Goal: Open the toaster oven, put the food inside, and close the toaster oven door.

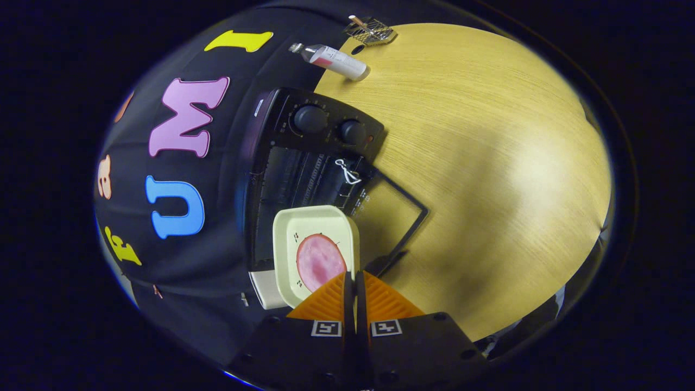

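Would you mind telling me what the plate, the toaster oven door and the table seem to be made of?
The plate, pinched at its rim by the gripper, looks like matte cream plastic or melamine: even colour, soft rounded edges. The toaster oven door appears to be clear glass in a dark frame, since the table shows through it. The table looks like light wood or wood-look laminate, with fine grain lines and a soft sheen.

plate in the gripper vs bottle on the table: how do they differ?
The plate is squarish, cream and held by its rim in the gripper in front of the open toaster oven; the bottle is a slim cylinder lying on its side on the table beyond the oven. The plate carries a pink round slice of food; the bottle carries nothing. Both are pale.
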`<action>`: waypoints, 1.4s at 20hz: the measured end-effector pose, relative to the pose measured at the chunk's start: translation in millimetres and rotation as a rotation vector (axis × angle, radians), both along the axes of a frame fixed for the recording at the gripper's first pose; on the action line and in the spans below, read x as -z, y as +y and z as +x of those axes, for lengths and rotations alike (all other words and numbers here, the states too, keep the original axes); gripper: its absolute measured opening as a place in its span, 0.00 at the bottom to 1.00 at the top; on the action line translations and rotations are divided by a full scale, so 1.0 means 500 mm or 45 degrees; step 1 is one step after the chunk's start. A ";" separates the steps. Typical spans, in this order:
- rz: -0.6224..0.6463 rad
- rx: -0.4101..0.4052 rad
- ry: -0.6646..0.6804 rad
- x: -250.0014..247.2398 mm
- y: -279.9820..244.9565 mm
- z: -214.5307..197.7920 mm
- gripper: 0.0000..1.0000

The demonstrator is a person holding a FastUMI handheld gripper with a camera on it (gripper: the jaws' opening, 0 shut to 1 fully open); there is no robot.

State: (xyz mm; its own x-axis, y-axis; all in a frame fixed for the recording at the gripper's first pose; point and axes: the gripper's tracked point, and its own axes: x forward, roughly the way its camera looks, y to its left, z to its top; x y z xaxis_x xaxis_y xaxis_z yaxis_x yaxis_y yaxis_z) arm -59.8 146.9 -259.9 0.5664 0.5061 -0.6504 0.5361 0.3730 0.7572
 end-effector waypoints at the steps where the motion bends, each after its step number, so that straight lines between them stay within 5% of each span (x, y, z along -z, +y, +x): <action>1: 0.000 0.035 0.008 -0.001 0.012 0.016 0.05; 13: -0.006 0.387 0.180 0.030 0.106 0.155 0.06; 28: -0.020 0.601 0.291 0.080 0.158 0.221 0.06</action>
State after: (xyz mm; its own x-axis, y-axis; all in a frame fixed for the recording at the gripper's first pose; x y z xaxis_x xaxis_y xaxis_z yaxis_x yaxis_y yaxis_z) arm 50.7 226.0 -300.1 0.5735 0.2193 -0.7893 0.7993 0.0609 0.5978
